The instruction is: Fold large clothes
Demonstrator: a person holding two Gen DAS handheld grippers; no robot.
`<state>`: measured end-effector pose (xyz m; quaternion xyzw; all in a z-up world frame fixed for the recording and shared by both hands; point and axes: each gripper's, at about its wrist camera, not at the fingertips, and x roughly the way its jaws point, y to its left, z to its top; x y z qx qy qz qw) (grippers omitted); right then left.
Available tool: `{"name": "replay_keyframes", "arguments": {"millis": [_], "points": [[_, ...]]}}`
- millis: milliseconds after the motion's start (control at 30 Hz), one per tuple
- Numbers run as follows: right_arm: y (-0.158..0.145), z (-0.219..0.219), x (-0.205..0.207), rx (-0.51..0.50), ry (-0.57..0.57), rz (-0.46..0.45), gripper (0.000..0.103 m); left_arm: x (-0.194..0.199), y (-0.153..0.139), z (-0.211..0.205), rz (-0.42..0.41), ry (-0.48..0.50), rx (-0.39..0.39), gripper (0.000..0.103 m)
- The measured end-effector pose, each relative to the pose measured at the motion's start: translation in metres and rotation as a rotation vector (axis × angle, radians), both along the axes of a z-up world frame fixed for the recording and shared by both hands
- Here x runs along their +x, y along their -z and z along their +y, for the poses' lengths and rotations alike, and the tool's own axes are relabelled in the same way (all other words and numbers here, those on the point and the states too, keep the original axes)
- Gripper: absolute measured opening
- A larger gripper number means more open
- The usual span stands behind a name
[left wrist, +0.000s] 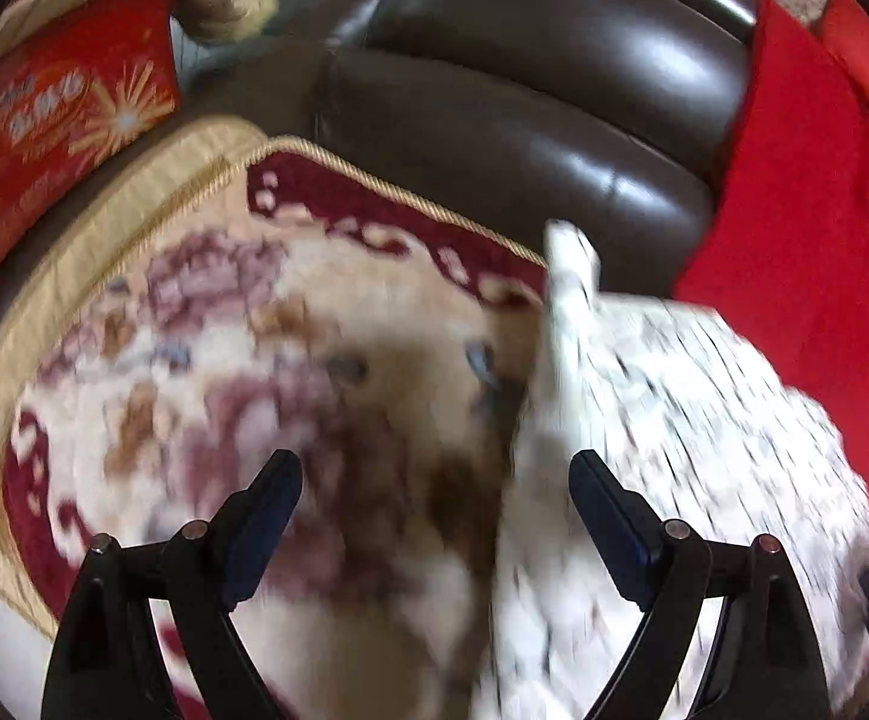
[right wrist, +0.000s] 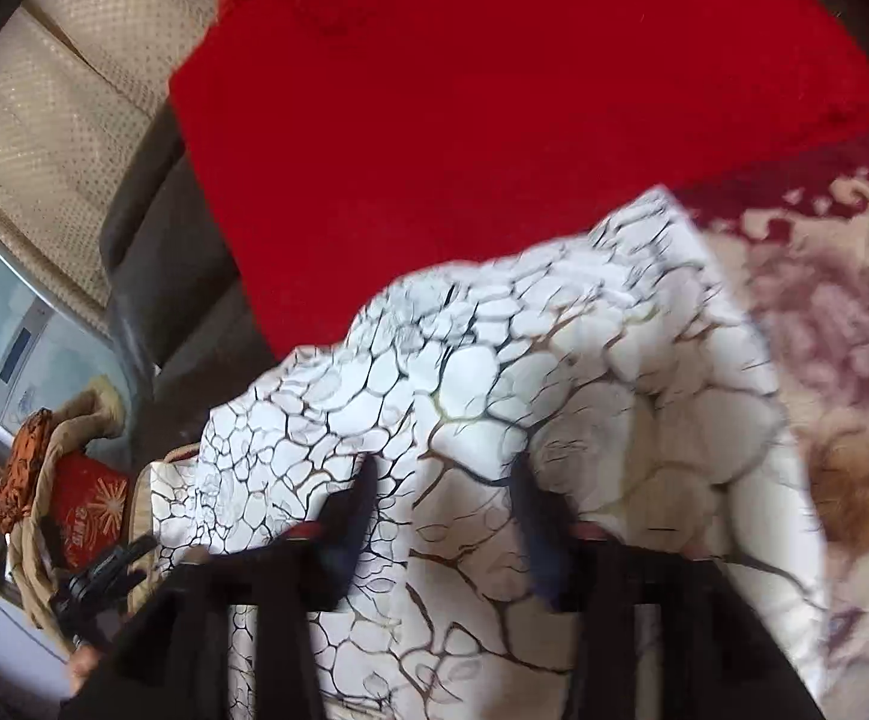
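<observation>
So up close, the left tool (left wrist: 434,516) had its jaws spread wide with nothing between them, hovering over the rug (left wrist: 206,360) right at the edge of the garment (left wrist: 674,420). Probably lining up for a grab at that edge, I'd guess. The right tool (right wrist: 443,516) was also parted, fingers resting against the white crackle-print garment (right wrist: 494,372), but it was too blurry to say it pinched anything. The garment sat bunched on the rug, just in front of a red cloth (right wrist: 464,108). Behind that was the brown sofa (left wrist: 524,120) with a red cushion (left wrist: 68,114).
</observation>
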<state>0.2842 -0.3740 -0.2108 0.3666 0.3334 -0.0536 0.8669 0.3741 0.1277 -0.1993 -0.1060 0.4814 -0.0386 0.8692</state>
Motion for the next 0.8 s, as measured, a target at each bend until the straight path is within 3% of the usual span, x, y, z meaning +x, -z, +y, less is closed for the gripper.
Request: {"name": "replay_keyframes", "arguments": {"millis": [100,200,267,300,433,567,633,800], "points": [[-0.003,-0.005,-0.007,0.016,-0.019,-0.025,0.056,-0.035,0.001,-0.004,-0.003,0.040,-0.040,0.091],[0.006,-0.006,-0.007,0.030,-0.032,0.042,0.056,-0.060,0.010,-0.018,0.012,0.077,-0.068,0.091],[0.021,-0.007,-0.001,0.038,-0.039,0.137,0.053,-0.056,0.029,-0.030,0.069,0.113,-0.013,0.091],[0.023,-0.007,0.000,0.029,-0.041,0.143,0.052,-0.052,0.040,-0.033,0.116,0.107,0.024,0.093],[0.013,-0.006,-0.017,0.012,-0.029,0.101,0.051,-0.051,0.043,-0.019,0.205,0.028,-0.051,0.092],[-0.003,-0.008,-0.038,0.034,-0.039,0.024,0.053,-0.069,0.013,-0.008,0.131,0.056,-0.093,0.092],[-0.013,-0.007,-0.050,0.068,-0.070,-0.035,0.053,-0.073,0.003,0.001,0.113,0.058,-0.157,0.092],[-0.019,0.004,-0.065,0.113,-0.128,-0.084,0.053,-0.078,0.008,0.009,0.156,0.010,-0.296,0.092]]}}
